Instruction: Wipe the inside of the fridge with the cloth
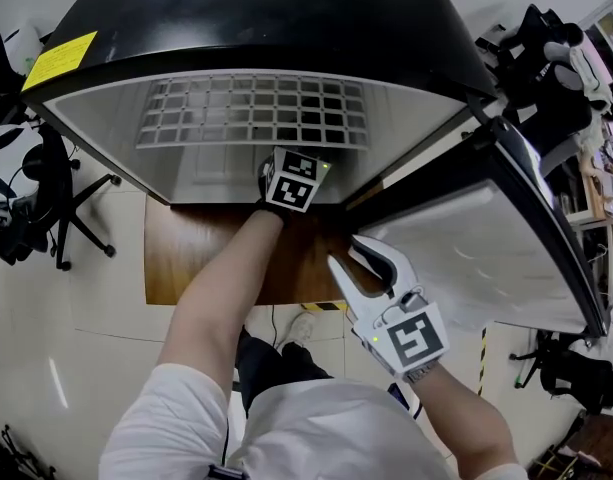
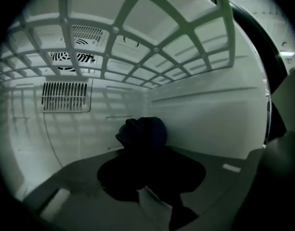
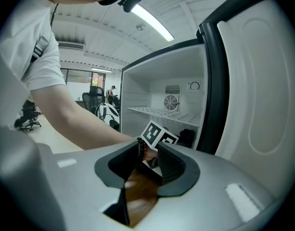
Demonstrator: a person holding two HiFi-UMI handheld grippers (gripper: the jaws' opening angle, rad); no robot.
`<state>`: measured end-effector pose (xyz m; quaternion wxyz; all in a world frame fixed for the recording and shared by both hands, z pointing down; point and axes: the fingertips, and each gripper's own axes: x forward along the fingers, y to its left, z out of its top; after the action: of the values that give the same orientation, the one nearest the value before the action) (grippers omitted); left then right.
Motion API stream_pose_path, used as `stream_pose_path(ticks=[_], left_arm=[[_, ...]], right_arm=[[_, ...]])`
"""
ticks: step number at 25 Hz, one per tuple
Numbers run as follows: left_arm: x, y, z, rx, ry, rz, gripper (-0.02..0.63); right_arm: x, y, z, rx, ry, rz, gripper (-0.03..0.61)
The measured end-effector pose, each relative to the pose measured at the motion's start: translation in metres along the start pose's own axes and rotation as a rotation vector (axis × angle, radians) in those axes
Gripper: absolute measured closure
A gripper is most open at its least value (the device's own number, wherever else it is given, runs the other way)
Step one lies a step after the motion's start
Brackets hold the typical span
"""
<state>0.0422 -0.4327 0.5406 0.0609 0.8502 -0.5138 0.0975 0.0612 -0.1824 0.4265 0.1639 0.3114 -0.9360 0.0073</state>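
Reaching into the open fridge (image 1: pixel 286 28), the left gripper (image 2: pixel 148 165) is seen with its jaws closed on the dark cloth (image 2: pixel 141 131), which is bunched into a rounded wad at the tips of the jaws. The wad is held low in the compartment, under the white wire shelf (image 2: pixel 137 42) and close to the corner where the back wall and the right-hand wall meet; whether the cloth is pressed against a wall cannot be told. A slatted vent grille (image 2: pixel 64 96) is set into the back wall to the left of the cloth, and round vents are seen above it, behind the shelf bars.

From the head view only the marker cube (image 1: pixel 291 180) of the left gripper and the bare forearm behind it are shown at the mouth of the fridge. The right gripper (image 1: pixel 364 268) is held outside the compartment, just beside the lower edge of the open door (image 1: pixel 486 248) and apart from the cloth. Its jaws are set a narrow way apart and nothing is gripped between them; through the gap a brown wooden surface (image 1: pixel 191 258) below the fridge is seen
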Motion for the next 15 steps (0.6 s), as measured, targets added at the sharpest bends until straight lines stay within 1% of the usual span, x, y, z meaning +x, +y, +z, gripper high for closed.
stream_pose_path(ticks=[4,6,15], left_arm=[[0.012,0.002,0.002,0.002,-0.005,-0.006,0.481],[0.015,0.006,0.002,-0.012,0.001,-0.014,0.48],[0.027,0.004,0.004,-0.044,-0.004,-0.092,0.48]], right_arm=[[-0.002,-0.005,-0.003,0.013,-0.002,-0.008,0.453],[-0.003,-0.006,-0.003,0.016,-0.006,-0.01,0.454],[-0.007,-0.01,-0.01,0.041,-0.004,-0.027,0.456]])
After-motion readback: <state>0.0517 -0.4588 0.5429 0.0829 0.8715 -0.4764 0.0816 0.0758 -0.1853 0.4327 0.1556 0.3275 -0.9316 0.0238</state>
